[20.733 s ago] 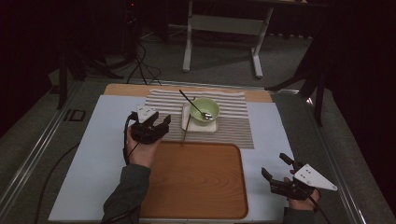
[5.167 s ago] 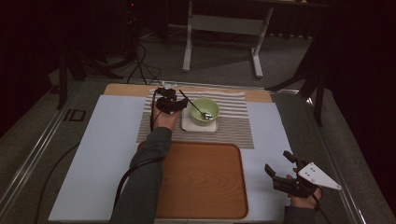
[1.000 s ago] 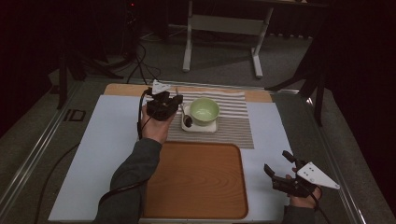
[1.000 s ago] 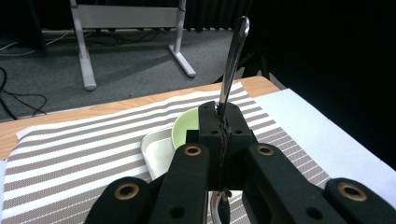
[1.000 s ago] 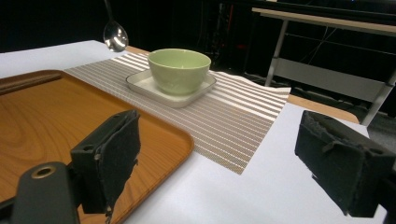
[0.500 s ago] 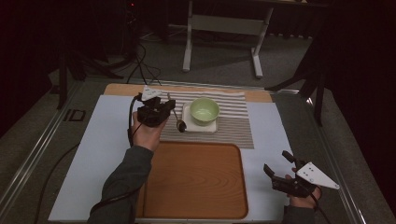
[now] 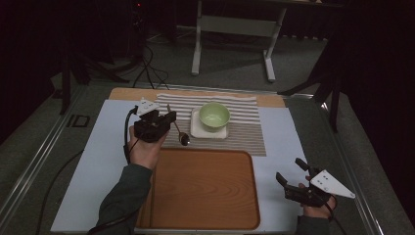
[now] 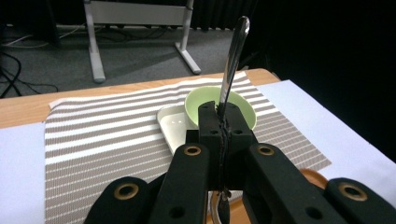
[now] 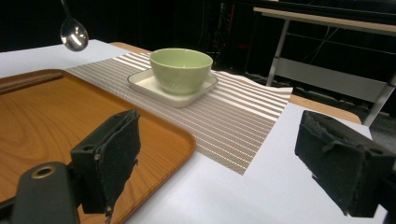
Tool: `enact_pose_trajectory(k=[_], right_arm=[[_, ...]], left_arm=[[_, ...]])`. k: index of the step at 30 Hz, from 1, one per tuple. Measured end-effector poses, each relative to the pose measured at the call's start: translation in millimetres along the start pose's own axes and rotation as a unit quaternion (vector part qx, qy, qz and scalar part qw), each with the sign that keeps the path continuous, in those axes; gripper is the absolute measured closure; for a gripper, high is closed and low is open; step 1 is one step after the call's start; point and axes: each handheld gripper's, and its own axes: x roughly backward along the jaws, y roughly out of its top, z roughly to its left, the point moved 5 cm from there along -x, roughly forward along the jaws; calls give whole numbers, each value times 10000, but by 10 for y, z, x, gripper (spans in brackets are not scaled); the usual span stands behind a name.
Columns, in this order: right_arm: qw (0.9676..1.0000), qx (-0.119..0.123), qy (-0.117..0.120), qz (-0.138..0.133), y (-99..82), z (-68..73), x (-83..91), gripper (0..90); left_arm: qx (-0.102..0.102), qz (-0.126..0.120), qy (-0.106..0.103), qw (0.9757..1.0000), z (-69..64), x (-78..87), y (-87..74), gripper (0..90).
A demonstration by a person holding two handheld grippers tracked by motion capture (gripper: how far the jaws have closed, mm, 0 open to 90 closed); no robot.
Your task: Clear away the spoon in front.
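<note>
**Spoon clamped in my left gripper, over the mat's near edge**

The spoon (image 7: 177,128) hangs in my left gripper (image 7: 164,122), jaws closed tight on its handle; in the left gripper view the handle (image 8: 233,56) rises above the pads toward 12 o'clock, and its bowl end dips toward the tray (image 7: 205,191). The spoon sits at 9 o'clock from the bowl (image 7: 214,115), apart from it. The bowl stands on a white plate (image 7: 196,128) on the striped mat (image 7: 244,132). The tray lies at 6 o'clock from the mat. My right gripper (image 7: 293,172) rests at 3 o'clock of the tray, jaws wide apart, holding nothing.
</note>
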Motion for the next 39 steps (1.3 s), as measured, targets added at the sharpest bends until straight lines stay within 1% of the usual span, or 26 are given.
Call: enact_pose_trajectory(k=[3,9,16,26,28,29,32,35,36,37,39], right_arm=[[10000,-2,0,1,-1,-1,0,136],[10000,-4,1,-9,0,-5,2,136],[10000,-5,2,-7,-1,-4,1,136],[10000,-8,6,1,1,1,-3,136],[10000,-5,4,1,1,1,-4,136],[10000,-4,7,1,1,2,-5,136],[10000,17,14,-5,3,3,-9,136],[10000,4,13,4,2,4,-9,136],[10000,13,10,-3,4,3,-8,136],[10000,7,11,-4,4,3,-8,136],[10000,9,12,-4,4,4,-9,136]], left_arm=[[35,22,30,10000,11,44,-49,897],[22,55,123,9999,18,127,-149,896],[151,191,180,9995,72,182,-318,897],[195,362,238,9989,86,318,-516,896],[209,367,228,9988,82,330,-530,896],[215,408,218,9987,75,365,-571,896],[227,459,215,9985,61,408,-626,896],[223,470,207,9984,60,419,-639,895],[272,498,159,9983,55,458,-682,895],[280,531,155,9981,48,492,-721,895],[299,538,143,9980,41,508,-742,895]])
